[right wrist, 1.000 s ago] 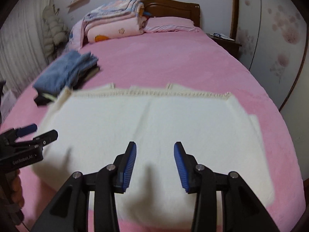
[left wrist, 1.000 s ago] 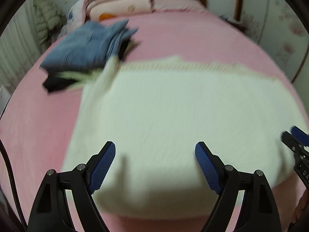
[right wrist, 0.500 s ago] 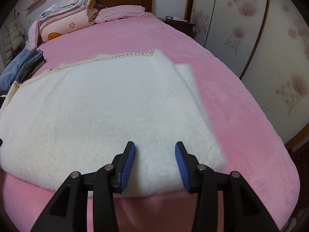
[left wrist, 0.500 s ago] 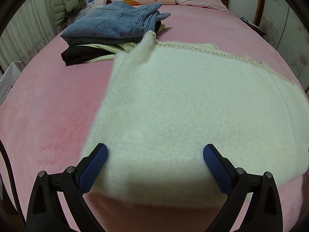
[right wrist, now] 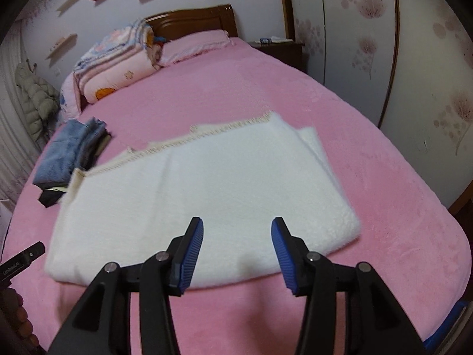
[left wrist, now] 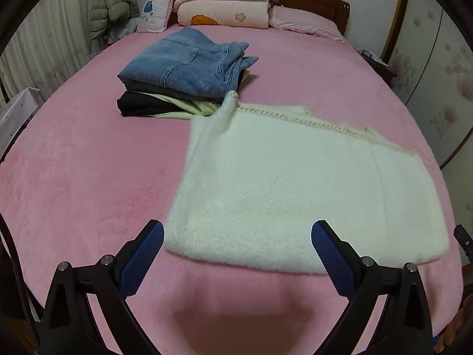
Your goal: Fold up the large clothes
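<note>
A large white fluffy garment (left wrist: 295, 189) lies folded flat on the pink bed, a crocheted trim along its far edge; it also shows in the right wrist view (right wrist: 201, 189). My left gripper (left wrist: 236, 254) is open and empty, just short of the garment's near edge at its left end. My right gripper (right wrist: 237, 251) is open and empty, above the near edge toward the right end. One corner (left wrist: 229, 103) of the garment sticks up at the far left.
A stack of folded clothes with blue jeans on top (left wrist: 186, 68) lies beyond the garment's left end, also in the right wrist view (right wrist: 71, 151). Folded quilts (left wrist: 224, 3) and a pillow (right wrist: 195, 47) sit by the headboard. A nightstand (right wrist: 280, 50) and wardrobe doors (right wrist: 384, 44) stand right of the bed.
Both grippers have pulled back from over the white garment toward the bed's near edge. Both stay open and empty. The garment lies as before.
</note>
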`<state>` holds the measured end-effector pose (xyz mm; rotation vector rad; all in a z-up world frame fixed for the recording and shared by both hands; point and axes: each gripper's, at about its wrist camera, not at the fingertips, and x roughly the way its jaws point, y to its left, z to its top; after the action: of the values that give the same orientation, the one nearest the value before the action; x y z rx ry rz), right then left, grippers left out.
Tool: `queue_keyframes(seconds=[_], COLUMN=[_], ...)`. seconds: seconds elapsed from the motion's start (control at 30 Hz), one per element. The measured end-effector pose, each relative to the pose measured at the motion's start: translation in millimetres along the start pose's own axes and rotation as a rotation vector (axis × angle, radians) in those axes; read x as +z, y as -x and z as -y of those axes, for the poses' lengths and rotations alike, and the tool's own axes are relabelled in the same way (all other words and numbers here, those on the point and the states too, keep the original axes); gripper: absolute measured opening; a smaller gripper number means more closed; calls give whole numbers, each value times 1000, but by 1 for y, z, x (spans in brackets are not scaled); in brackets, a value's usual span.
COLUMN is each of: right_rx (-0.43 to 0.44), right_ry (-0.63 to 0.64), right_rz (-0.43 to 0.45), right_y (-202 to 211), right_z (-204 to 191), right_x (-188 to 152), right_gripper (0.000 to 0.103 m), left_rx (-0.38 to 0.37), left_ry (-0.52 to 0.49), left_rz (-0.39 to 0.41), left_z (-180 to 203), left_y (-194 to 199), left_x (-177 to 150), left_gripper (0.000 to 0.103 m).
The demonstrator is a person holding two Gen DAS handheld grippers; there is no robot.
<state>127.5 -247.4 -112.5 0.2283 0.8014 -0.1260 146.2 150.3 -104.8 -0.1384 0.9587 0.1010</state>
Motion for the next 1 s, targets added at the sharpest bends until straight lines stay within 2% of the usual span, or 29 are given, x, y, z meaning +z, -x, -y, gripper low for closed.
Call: queue_keyframes(seconds=[0.2, 0.4, 0.47, 0.57, 0.8, 0.9, 1.0], right_rx=[52, 81, 90, 82, 65, 68, 72], right_ry=[7, 24, 37, 65, 106, 108, 124], right_rz=[56, 60, 53, 36, -13, -19, -23], right_y=[39, 56, 55, 47, 20, 10, -1], right_z=[-21, -43, -49, -61, -82, -88, -95], right_x=[-4, -24, -33, -44, -56, -56, -55], right_gripper=[53, 57, 57, 57, 57, 57, 57], left_rx=[-90, -174, -215, -315, -425, -461, -476], left_ry=[27, 54, 68, 130, 256, 318, 328], left_rz=[22, -8, -29, -102, -180, -170, -98], left_z=[-9, -19, -23, -35, -60, -68, -68], left_y=[35, 41, 32, 4, -67, -91, -102], left_x=[-12, -35, -42, -57, -75, -77, -71], left_gripper=[100, 100, 100, 100, 100, 100, 100])
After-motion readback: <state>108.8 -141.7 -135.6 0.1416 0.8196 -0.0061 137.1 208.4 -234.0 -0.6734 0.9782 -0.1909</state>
